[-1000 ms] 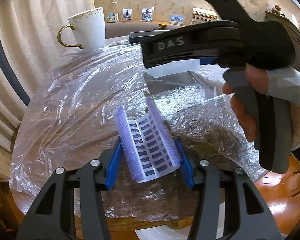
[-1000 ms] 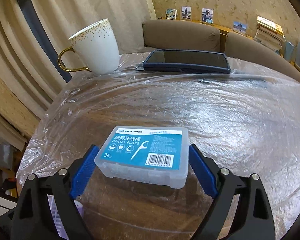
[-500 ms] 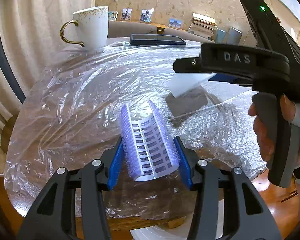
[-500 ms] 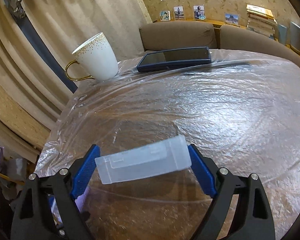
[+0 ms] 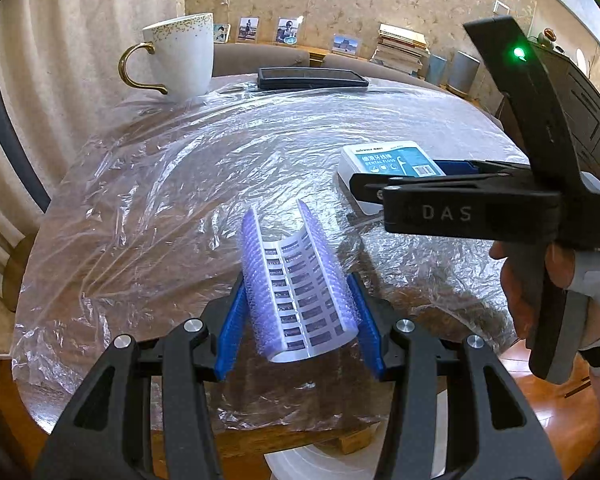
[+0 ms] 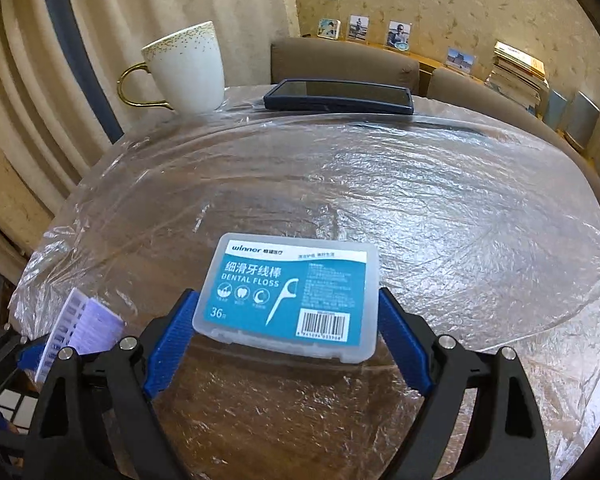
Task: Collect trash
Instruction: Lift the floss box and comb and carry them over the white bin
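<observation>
Beyond the left tool (image 5: 300, 312), clamped on a curled sheet (image 5: 300, 292), stand a mug (image 5: 180, 56) and phone (image 5: 312, 78).

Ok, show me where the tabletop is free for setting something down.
Free: the wide plastic-covered middle, between the floss box and the phone, and the right side. Crowded: the far edge with the mug and phone, and the near edge where both grippers work.

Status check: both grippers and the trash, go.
Left gripper shut on curled label sheet. Right gripper opening around floss box. Nothing in the way.
</observation>
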